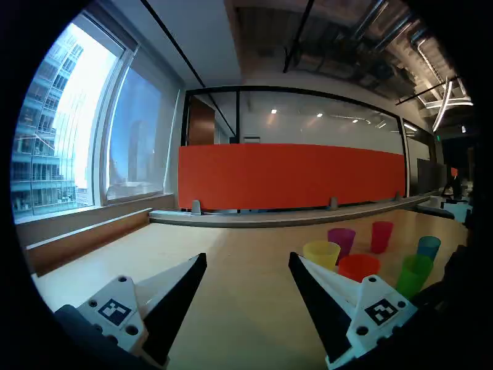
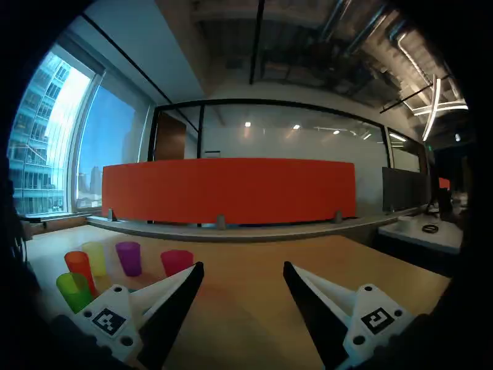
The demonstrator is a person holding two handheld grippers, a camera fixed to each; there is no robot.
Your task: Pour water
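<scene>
Your left gripper (image 1: 247, 255) sits closest, its two white fingers (image 1: 148, 288) spread wide with nothing between them, hovering over the wooden table (image 1: 246, 308). Ahead and to the right of it on that table you have six cups in a loose cluster: a yellow cup (image 1: 321, 253), a purple cup (image 1: 341, 239), a pink cup (image 1: 381, 235), a blue cup (image 1: 428, 247), an orange cup (image 1: 358, 266) and a green cup (image 1: 414, 274), all upright. Your right gripper (image 2: 243, 264) is likewise spread and empty; from the right gripper view you can count five of the cups, to its left, partly behind its left finger. One long orange divider panel (image 1: 289, 176) runs along the table's far edge, with windows (image 1: 74, 142) at the left.
</scene>
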